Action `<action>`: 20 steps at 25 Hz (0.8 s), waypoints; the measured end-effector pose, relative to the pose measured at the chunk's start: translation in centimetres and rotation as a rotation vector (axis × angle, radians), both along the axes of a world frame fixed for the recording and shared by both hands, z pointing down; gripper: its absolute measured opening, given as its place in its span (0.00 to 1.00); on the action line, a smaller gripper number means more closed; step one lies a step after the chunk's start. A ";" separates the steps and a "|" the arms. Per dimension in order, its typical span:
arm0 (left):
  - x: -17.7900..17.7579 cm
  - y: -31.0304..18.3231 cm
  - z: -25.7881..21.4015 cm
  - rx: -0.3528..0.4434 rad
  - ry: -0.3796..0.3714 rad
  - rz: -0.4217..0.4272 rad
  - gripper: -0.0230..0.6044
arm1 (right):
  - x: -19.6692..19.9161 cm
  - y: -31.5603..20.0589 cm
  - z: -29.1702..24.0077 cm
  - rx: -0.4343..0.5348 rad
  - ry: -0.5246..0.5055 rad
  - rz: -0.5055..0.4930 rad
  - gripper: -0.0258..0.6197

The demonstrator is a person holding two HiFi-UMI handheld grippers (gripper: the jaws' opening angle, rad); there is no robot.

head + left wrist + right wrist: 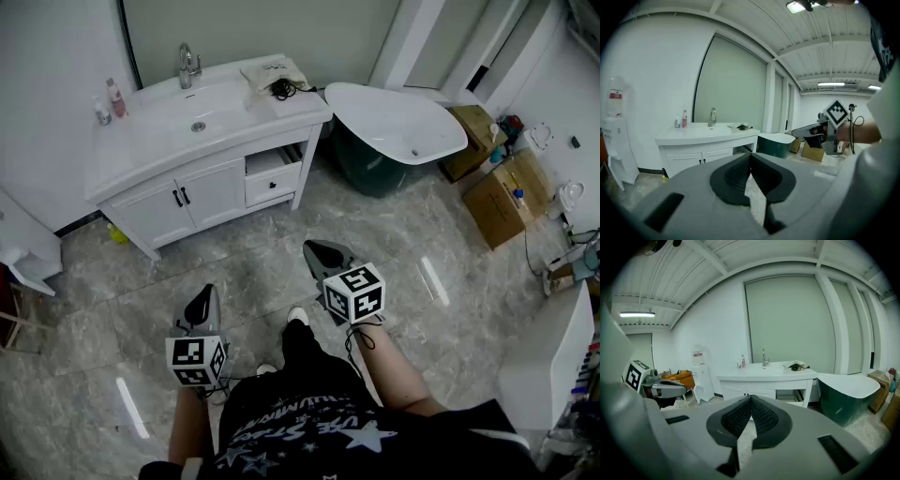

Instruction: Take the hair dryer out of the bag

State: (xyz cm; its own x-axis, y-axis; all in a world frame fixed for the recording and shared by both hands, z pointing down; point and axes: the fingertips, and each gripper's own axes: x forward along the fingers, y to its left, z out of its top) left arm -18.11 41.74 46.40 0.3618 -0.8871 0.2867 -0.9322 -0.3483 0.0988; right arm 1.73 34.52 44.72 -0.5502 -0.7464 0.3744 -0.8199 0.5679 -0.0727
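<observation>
A pale cloth bag lies on the right end of the white vanity counter, with a dark hair dryer and its cord poking out of it. The bag also shows small and far off in the left gripper view, and the bag likewise in the right gripper view. My left gripper is shut and empty, held over the floor well short of the vanity. My right gripper is also shut and empty, a little farther forward. The right gripper appears in the left gripper view.
The vanity has a sink with a tap and two small bottles at the left. A white tub with a dark green body stands to its right. Cardboard boxes sit by the right wall. A white water dispenser stands left.
</observation>
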 end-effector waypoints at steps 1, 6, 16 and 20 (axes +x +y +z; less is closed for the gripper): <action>-0.2 0.1 0.0 -0.001 0.002 -0.005 0.07 | -0.1 0.3 0.0 0.004 0.000 0.000 0.04; -1.1 0.9 -0.2 -0.006 0.006 -0.021 0.07 | -0.9 1.7 -0.2 0.014 -0.004 -0.018 0.04; -2.1 2.7 0.6 -0.017 0.052 -0.059 0.07 | -1.6 2.8 0.3 0.009 0.001 -0.049 0.04; -1.8 2.8 0.5 -0.016 0.071 -0.035 0.07 | -1.6 2.8 0.1 0.015 -0.016 -0.029 0.04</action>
State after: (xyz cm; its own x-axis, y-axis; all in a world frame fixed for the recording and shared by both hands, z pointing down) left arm -19.95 44.54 46.93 0.3501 -0.8953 0.2756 -0.9344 -0.3130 0.1702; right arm 0.17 37.35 44.85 -0.5775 -0.7353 0.3547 -0.8018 0.5926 -0.0771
